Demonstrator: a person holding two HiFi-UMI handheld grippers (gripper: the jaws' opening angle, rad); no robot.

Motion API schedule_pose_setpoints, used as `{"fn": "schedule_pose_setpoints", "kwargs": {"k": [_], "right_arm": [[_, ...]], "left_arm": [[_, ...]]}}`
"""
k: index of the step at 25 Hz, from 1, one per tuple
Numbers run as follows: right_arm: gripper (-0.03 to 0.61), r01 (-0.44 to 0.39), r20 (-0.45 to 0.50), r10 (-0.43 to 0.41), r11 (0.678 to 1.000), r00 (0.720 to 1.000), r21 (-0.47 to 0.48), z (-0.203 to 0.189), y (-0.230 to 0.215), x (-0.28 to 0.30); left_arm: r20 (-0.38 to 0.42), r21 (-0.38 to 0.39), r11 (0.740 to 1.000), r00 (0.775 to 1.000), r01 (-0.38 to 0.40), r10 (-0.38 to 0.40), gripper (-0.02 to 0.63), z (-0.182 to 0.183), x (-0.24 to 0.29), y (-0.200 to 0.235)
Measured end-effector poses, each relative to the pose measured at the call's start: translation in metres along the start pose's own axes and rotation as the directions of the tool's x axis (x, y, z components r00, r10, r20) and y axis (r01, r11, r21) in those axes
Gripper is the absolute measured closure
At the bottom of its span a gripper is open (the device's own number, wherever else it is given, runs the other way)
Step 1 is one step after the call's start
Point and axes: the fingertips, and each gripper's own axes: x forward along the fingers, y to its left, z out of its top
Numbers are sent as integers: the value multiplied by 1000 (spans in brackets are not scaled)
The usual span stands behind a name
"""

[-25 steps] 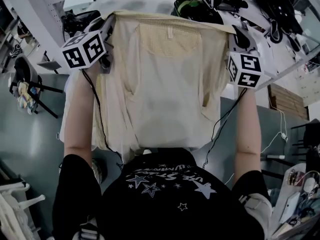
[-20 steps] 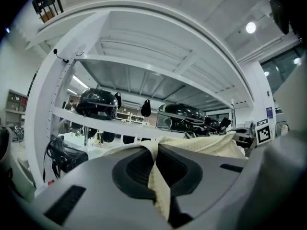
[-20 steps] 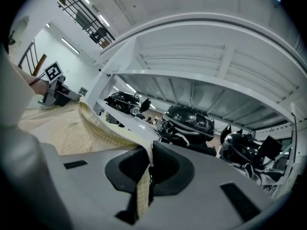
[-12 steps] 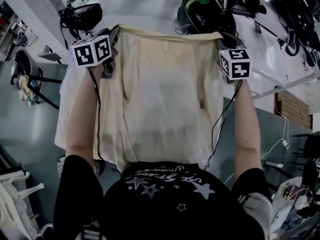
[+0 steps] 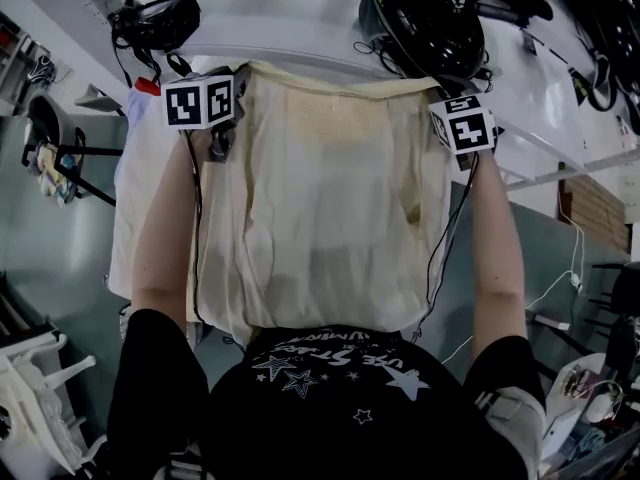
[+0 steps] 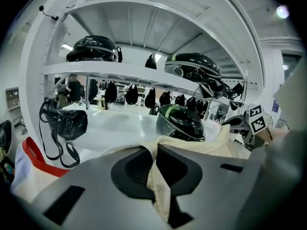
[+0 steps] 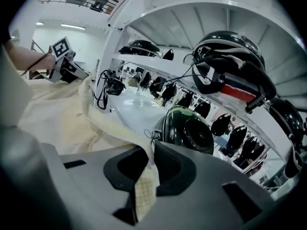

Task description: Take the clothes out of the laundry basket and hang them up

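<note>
Shirt: the cream shirt (image 5: 330, 198) hangs spread flat in front of the person, its top edge at 12 o'clock over the near edge of the white counter (image 5: 280, 18). No basket or hanger is in view.
Left hand-held gripper: the left hand-held gripper (image 6: 154, 152) is clamped tight on the shirt's top corner at 11 o'clock, with cloth bunched between the pads.
Right hand-held gripper: the right hand-held gripper (image 7: 149, 155) is at 1 o'clock. Its jaws have just been opening, yet a fold of the shirt is still caught between them.
Risk, right corner: if that grip loosens further, the corner will likely slip out and the shirt will swing down from the left corner alone.
Risk, snag: the dark helmet (image 5: 425, 23) and its cables lie just beyond the top edge at 1 o'clock. A drooping edge could catch there.
Risk, stretch: pulling the two corners wider could tug the cloth out of the looser right jaws.
Arms: both forearms, the left (image 5: 165, 228) and the right (image 5: 497, 238), reach forward roughly parallel along either side of the shirt.
Aim: both hand-held grippers tilt somewhat downward toward the counter.
</note>
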Motion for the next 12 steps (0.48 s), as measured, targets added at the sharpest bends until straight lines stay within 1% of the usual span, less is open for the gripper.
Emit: {"fn": "schedule_pose_setpoints", "kwargs": {"k": [3, 4, 5, 6, 9, 12], "right_arm": [[509, -21, -49, 22, 999, 999, 30, -17, 1, 10], [495, -28, -67, 30, 999, 997, 36, -22, 1, 13], [477, -35, -85, 39, 999, 996, 40, -27, 2, 15], [461, -44, -99, 49, 998, 994, 45, -32, 3, 17], [431, -79, -117, 85, 995, 989, 62, -40, 10, 21], [422, -75, -119, 82, 995, 989, 61, -43, 11, 20]], "left_arm": [[-36, 18, 1000, 999, -4, 5, 577, -9, 7, 2], [-52, 34, 999, 999, -9, 11, 545, -13, 10, 4], [-71, 54, 998, 997, -12, 16, 488, -16, 12, 5], [-88, 73, 997, 996, -10, 17, 457, -20, 14, 6], [-112, 97, 995, 994, 7, 4, 424, -26, 17, 6], [-112, 95, 995, 994, 22, -12, 387, -27, 19, 3]]}}
